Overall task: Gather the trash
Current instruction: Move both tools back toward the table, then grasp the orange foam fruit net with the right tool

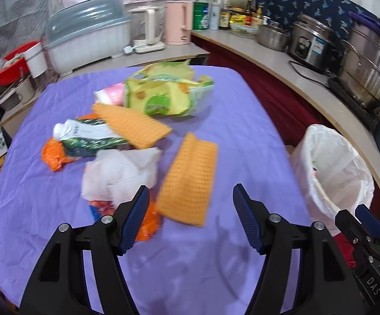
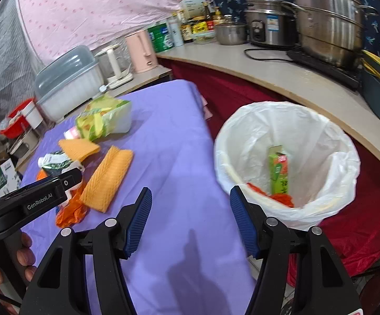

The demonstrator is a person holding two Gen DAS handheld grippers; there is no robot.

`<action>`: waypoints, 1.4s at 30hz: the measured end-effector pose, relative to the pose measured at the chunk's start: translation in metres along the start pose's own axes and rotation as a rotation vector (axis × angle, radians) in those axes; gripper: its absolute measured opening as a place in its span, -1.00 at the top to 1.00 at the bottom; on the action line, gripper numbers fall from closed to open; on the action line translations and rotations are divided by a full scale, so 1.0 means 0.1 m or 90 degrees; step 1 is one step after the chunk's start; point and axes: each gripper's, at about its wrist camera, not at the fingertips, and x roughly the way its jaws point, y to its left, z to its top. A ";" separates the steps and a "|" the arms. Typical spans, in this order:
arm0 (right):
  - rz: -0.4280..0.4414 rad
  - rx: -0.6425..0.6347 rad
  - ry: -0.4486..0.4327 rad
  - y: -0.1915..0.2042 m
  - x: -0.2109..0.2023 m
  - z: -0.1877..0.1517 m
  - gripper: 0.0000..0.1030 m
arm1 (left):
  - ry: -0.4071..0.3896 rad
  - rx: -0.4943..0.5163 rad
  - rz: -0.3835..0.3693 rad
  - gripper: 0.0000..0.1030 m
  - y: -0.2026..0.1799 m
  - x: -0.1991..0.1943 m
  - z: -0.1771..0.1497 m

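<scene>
Orange waffle cloth [image 1: 188,181] lies just ahead of the left claw [image 1: 191,219], between its spread, empty fingers; advance squarely and pinch its near edge. Right claw [image 2: 191,221], also released, waits beside the bin [image 2: 287,162].

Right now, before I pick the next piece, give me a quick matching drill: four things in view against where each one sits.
Things:
1. green carton
2. white tissue
3. pink kettle
4. yellow-green snack bag

Places:
A. on the counter behind the table
B. inside the lined bin
C. far end of the purple tablecloth
D. just ahead of the left gripper, by its left finger

Pairs: 1-B, 2-D, 3-A, 4-C
</scene>
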 end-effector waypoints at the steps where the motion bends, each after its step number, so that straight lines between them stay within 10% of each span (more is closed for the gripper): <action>1: 0.005 -0.005 0.004 0.07 0.03 -0.01 -0.17 | 0.002 -0.007 0.006 -0.21 0.07 0.01 -0.01; 28: 0.076 -0.072 0.105 1.18 1.03 -0.21 -0.14 | 0.037 -0.103 0.023 -0.37 1.14 0.32 -0.14; 37: 0.085 -0.080 0.125 1.26 1.29 -0.25 0.21 | 0.038 -0.109 0.010 -0.46 1.18 0.38 -0.10; 42: 0.107 -0.082 0.120 1.26 1.25 -0.26 0.76 | 0.042 -0.101 0.003 -0.46 1.10 0.41 -0.09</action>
